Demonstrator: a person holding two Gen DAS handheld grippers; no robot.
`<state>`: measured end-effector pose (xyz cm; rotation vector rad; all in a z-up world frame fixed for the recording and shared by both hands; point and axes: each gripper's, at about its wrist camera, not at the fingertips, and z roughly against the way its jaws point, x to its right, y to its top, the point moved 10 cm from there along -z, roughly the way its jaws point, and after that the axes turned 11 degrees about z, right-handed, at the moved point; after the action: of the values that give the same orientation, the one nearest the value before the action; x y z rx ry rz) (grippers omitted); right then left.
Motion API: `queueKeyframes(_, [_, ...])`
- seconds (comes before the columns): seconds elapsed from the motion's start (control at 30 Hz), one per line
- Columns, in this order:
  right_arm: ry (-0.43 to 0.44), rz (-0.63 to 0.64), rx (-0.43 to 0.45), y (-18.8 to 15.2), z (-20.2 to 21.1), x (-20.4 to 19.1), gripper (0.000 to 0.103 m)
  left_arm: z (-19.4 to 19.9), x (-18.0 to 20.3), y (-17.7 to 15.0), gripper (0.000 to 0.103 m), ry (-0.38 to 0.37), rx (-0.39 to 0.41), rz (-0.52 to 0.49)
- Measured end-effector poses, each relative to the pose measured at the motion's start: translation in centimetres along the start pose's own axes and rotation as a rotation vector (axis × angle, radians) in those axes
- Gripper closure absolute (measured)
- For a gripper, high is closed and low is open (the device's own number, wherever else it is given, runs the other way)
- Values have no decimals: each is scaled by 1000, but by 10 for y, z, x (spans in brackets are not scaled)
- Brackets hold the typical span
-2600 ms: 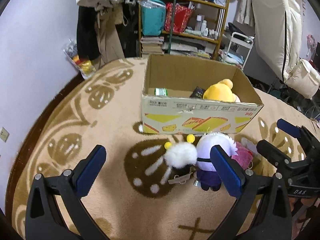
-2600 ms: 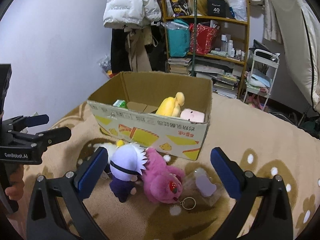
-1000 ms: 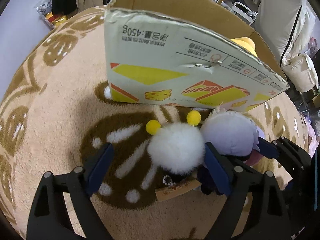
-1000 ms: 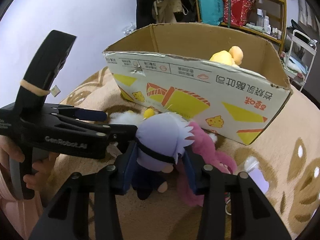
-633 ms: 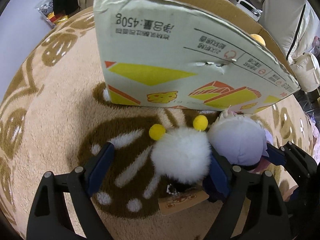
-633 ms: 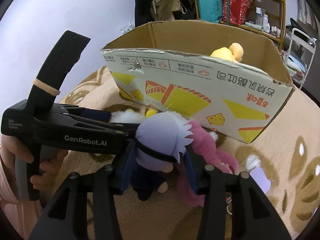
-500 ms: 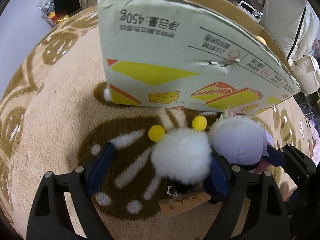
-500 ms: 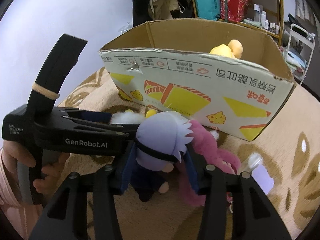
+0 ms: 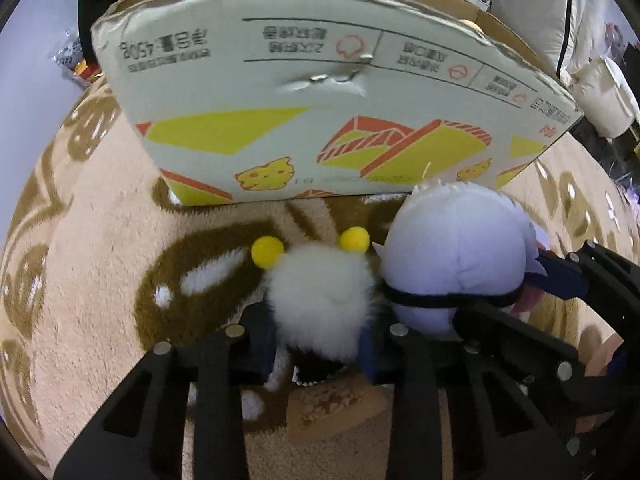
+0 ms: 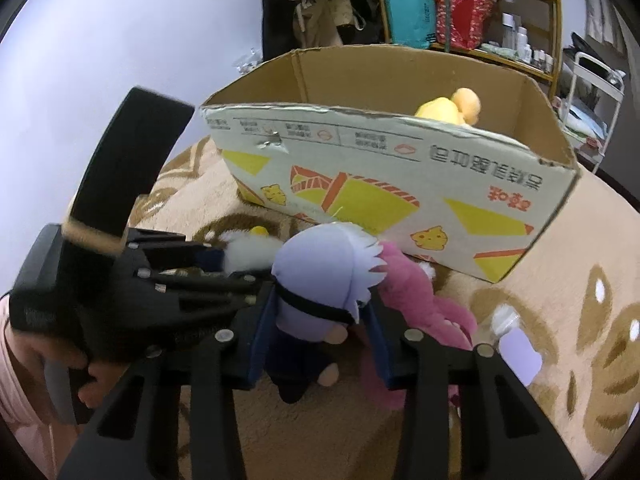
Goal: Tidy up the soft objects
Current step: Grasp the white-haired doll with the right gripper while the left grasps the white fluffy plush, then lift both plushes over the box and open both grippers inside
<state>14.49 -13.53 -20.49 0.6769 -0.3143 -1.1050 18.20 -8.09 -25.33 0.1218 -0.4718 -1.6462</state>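
My left gripper [image 9: 318, 350] is shut on a white fluffy plush [image 9: 320, 300] with two yellow pom-poms, on the rug in front of the cardboard box [image 9: 320, 92]. My right gripper [image 10: 318, 346] is shut on a lavender-haired doll [image 10: 320, 276] in dark clothes, just right of the white plush; the doll also shows in the left wrist view [image 9: 452, 256]. A pink plush [image 10: 416, 296] lies against the doll's right side. A yellow plush [image 10: 448, 110] sits inside the box [image 10: 400, 184].
A brown card tag [image 9: 336, 408] lies under the white plush. A small pale pouch [image 10: 516, 344] lies on the rug to the right. Shelves [image 10: 480, 12] and hanging clothes [image 10: 320, 8] stand behind the box. The patterned rug [image 9: 100, 240] extends left.
Both grippers moved in from open and apart. The left closed on the white plush within the last half second; the right stays closed on the lavender-haired doll.
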Motion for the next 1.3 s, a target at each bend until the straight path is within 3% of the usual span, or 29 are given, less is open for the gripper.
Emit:
queueKeyframes(0.03, [6, -10, 4, 0, 1, 1, 59, 2, -1, 1, 78, -7, 4, 19])
queueKeyframes(0.33, [-56, -39, 85, 9, 33, 15, 59, 39, 7, 1, 79, 50, 125, -22])
queueKeyframes(0.7, [-188, -91, 239, 32, 101, 52, 59, 141, 17, 22, 79, 56, 427, -56])
queueKeyframes(0.93, [-237, -114, 322, 49, 139, 70, 59, 200, 12, 48, 79, 36, 589, -21])
queueKeyframes(1.3, [-270, -105, 402, 88, 169, 88, 58, 242, 6, 90, 79, 20, 692, -1])
